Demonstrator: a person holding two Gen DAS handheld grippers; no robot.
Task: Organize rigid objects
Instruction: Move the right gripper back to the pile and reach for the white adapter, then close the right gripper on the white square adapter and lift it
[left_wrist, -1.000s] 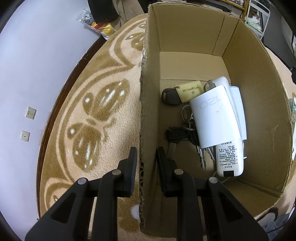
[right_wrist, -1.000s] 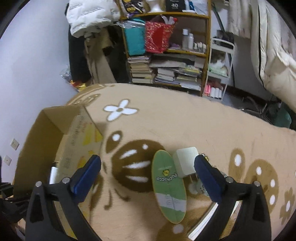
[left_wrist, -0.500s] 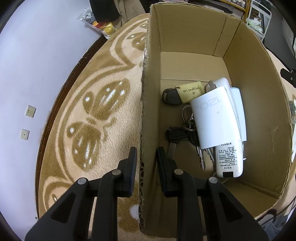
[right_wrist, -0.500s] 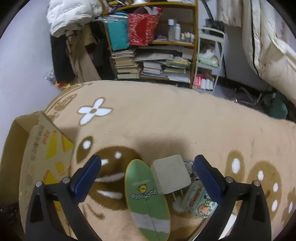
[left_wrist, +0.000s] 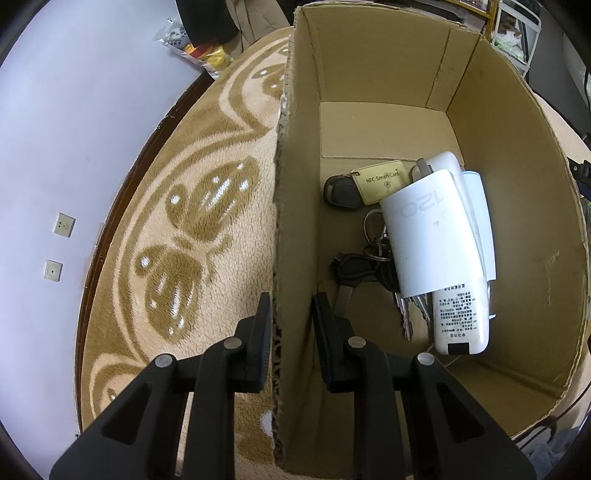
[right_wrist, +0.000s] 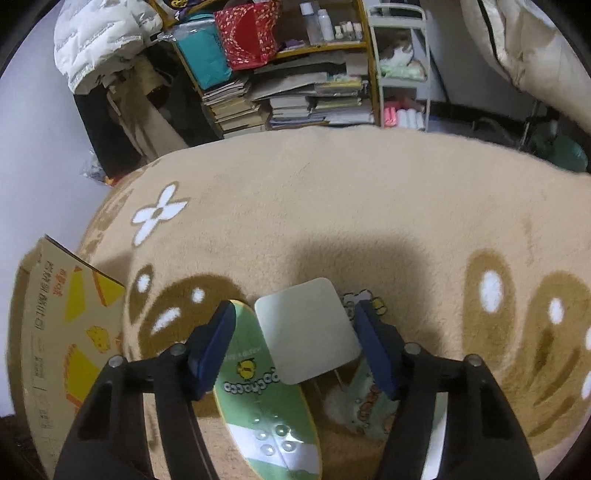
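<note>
Right gripper (right_wrist: 295, 343): jaws spread wide, one on each side of the white charger block (right_wrist: 308, 330), not yet touching it; nothing held.
Left gripper (left_wrist: 290, 332): jaws narrow, straddling the near wall of the cardboard box (left_wrist: 369, 62); I cannot tell if they press the wall or only bracket it.
Charger place: on the carpet (right_wrist: 351, 206), just ahead of my right fingers, its 9 o'clock edge beside the green oval board (right_wrist: 266, 398), a cartoon pouch (right_wrist: 369, 402) at its 5 o'clock.
Handling: I judge it stiff, smooth, fairly dense for its size; its metal prongs seem to point down toward 6 o'clock. Flat side faces look the best hold, squeezed squarely so it cannot slip.
Box contents: key bunch (left_wrist: 373, 266), gold smart card (left_wrist: 382, 181), white power bank (left_wrist: 436, 236), crowded toward 3 o'clock.
Open room: bare box floor at 12 o'clock; carpet clear beyond the charger.
Edges: left finger sits close to the green board; box rim lies at 9 o'clock of my right gripper.
</note>
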